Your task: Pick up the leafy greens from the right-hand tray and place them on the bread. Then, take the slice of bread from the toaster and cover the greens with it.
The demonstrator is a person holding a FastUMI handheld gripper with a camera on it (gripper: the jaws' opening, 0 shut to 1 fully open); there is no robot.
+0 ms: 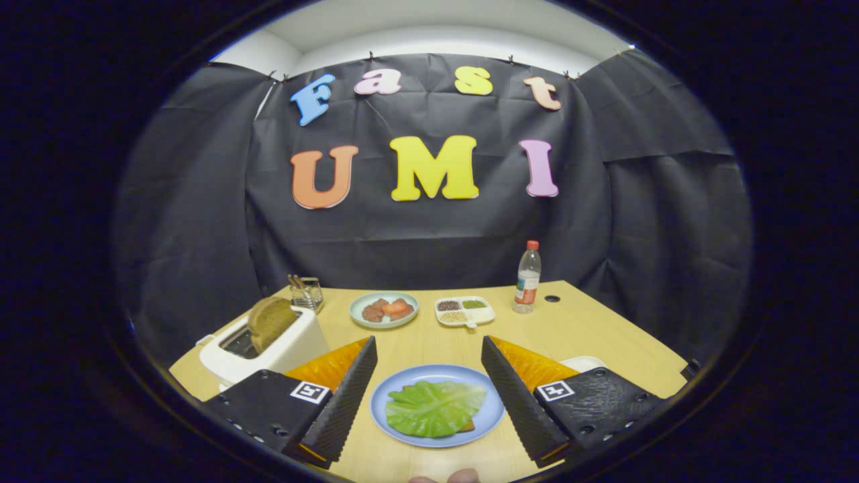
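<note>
A green leaf [435, 407] lies on a slice of bread, of which a brown corner [469, 426] peeks out, on a blue plate [493, 410] between my fingers. My gripper [429, 359] is open and holds nothing, raised above the plate. To the left beyond the left finger stands a white toaster [288, 345] with a brown bread slice [270, 322] sticking up out of its slot. A white tray [582, 363] shows partly behind the right finger.
Farther back on the wooden table [577, 329] are a pale plate of meat and tomato pieces [384, 310], a white divided dish of seeds [464, 311], a plastic bottle with a red cap [528, 278] and a small glass holder [307, 292]. Fingertips of a hand [446, 477] show at the near edge.
</note>
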